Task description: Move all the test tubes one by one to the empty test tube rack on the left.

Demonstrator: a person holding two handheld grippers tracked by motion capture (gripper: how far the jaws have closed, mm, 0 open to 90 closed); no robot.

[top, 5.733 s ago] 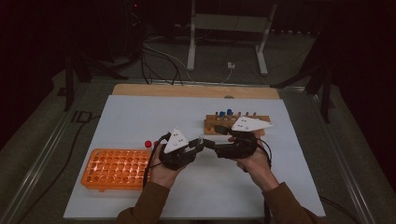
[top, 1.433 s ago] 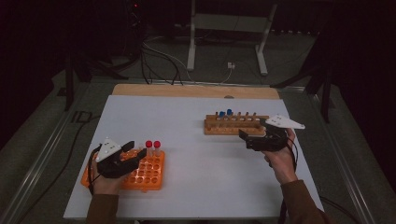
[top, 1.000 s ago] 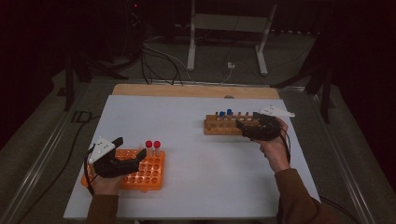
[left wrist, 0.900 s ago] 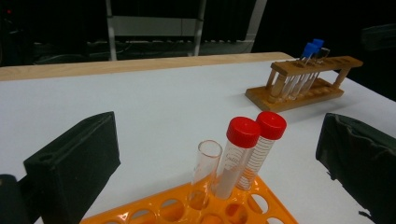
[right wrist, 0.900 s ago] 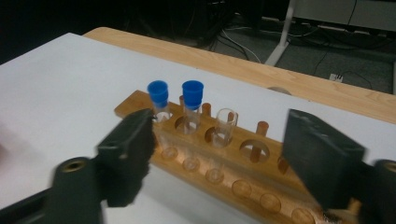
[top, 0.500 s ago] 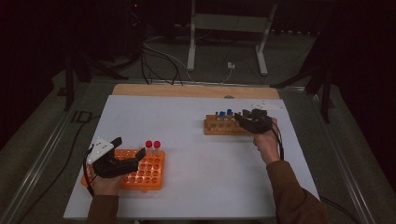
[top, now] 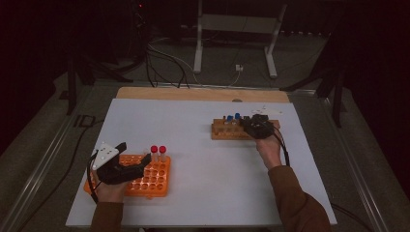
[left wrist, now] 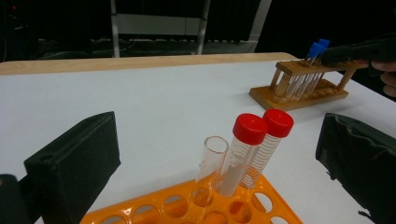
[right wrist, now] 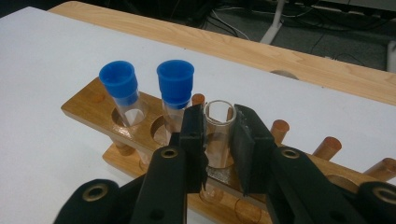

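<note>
The right tool [right wrist: 219, 140] is closed narrow on an open glass tube [right wrist: 218, 135], its two black jaws pressing the tube's sides just below the rim; the tube stands upright in a hole of the wooden rack [right wrist: 88, 109], just beside two blue-capped tubes [right wrist: 175, 88] in the neighbouring holes; in the high view the right tool [top: 257, 126] sits over the middle of that rack [top: 220, 130] on the right part of the white surface [top: 193, 125]. The left tool [left wrist: 215, 154] is held wide, its jaws well apart and gripping nothing; it hovers over the orange rack [left wrist: 187, 212], where two red-capped tubes [left wrist: 250, 140] and an uncapped tube [left wrist: 210, 163] stand side by side; in the high view this orange rack [top: 154, 181] lies at the near left of the surface, well apart from the wooden one.
</note>
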